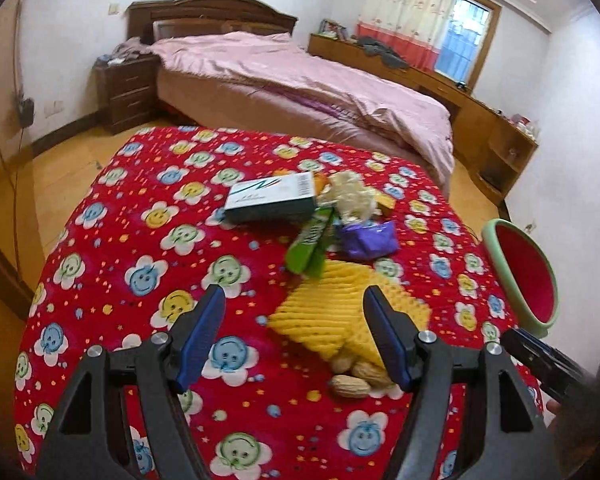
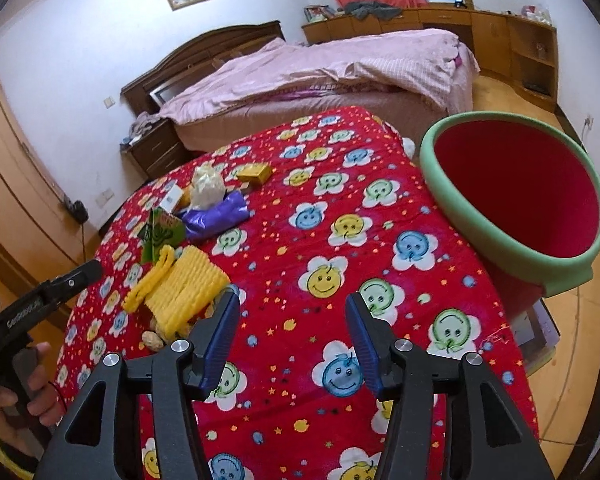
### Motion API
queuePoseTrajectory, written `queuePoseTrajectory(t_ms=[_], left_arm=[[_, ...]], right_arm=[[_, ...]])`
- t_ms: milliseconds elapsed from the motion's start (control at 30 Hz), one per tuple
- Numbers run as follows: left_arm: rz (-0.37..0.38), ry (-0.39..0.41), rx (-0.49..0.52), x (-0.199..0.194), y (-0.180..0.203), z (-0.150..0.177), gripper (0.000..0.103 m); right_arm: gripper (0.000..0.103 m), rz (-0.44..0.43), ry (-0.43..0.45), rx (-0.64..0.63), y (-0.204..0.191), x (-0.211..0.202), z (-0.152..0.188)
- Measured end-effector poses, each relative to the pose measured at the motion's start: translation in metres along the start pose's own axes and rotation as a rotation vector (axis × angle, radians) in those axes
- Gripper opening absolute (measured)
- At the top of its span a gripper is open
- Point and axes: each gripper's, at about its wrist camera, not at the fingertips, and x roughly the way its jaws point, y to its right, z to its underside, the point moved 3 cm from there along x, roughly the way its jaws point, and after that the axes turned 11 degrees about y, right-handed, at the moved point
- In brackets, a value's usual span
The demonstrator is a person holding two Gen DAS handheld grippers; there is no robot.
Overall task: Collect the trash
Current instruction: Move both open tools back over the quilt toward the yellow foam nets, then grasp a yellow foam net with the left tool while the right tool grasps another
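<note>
left tool released, above yellow foam net | right tool released, over red cloth, net to its left

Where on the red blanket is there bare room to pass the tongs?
Free: the wide strip of red blanket between the yellow foam net and the green-rimmed bin, and the left side beside the cigarette box. Crowded: the middle cluster of box, green wrapper, purple wrapper, net and peanuts.
</note>
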Motion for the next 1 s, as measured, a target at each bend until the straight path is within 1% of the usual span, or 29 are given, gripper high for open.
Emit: queuePoseTrajectory(t_ms=[100,167,433,667,733,767,800,867,933,967,1000], left_arm=[[-0.018,-0.011,-0.021,0.008,-0.009,0.003,0.071],[-0.011,-0.017,-0.023,0.012,-0.011,0.004,0.071],[0.04,-0.071,0.012,0.038,0.007,0.013,0.071],[0.047,-0.133,0.052,0.061,0.018,0.026,0.071],[0.049,-0.141,0.054,0.064,0.017,0.029,0.064],[0.064,-0.143,0.046,0.064,0.017,0.029,0.057],[0.076,-0.142,0.038,0.063,0.016,0.03,0.054],[0.096,-0.137,0.025,0.06,0.015,0.029,0.038],[0.118,-0.135,0.015,0.055,0.015,0.029,0.029],[0.124,-0.133,0.012,0.053,0.015,0.029,0.019],[0.137,-0.129,0.005,0.048,0.014,0.029,0.019]], right_arm=[[0.056,0.0,-0.013,-0.002,-0.001,0.005,0.003],[0.056,0.003,-0.021,-0.004,-0.001,0.008,0.005],[0.056,0.017,-0.046,0.009,0.004,0.015,0.013],[0.057,0.024,-0.058,0.014,0.006,0.017,0.016],[0.057,0.024,-0.062,0.016,0.006,0.018,0.016],[0.057,0.023,-0.063,0.016,0.006,0.019,0.016],[0.057,0.022,-0.064,0.015,0.006,0.019,0.017],[0.057,0.018,-0.07,0.011,0.004,0.021,0.017],[0.057,0.009,-0.076,0.001,0.0,0.024,0.015],[0.057,0.004,-0.076,-0.006,-0.002,0.025,0.014],[0.057,0.0,-0.076,-0.013,-0.005,0.026,0.013]])
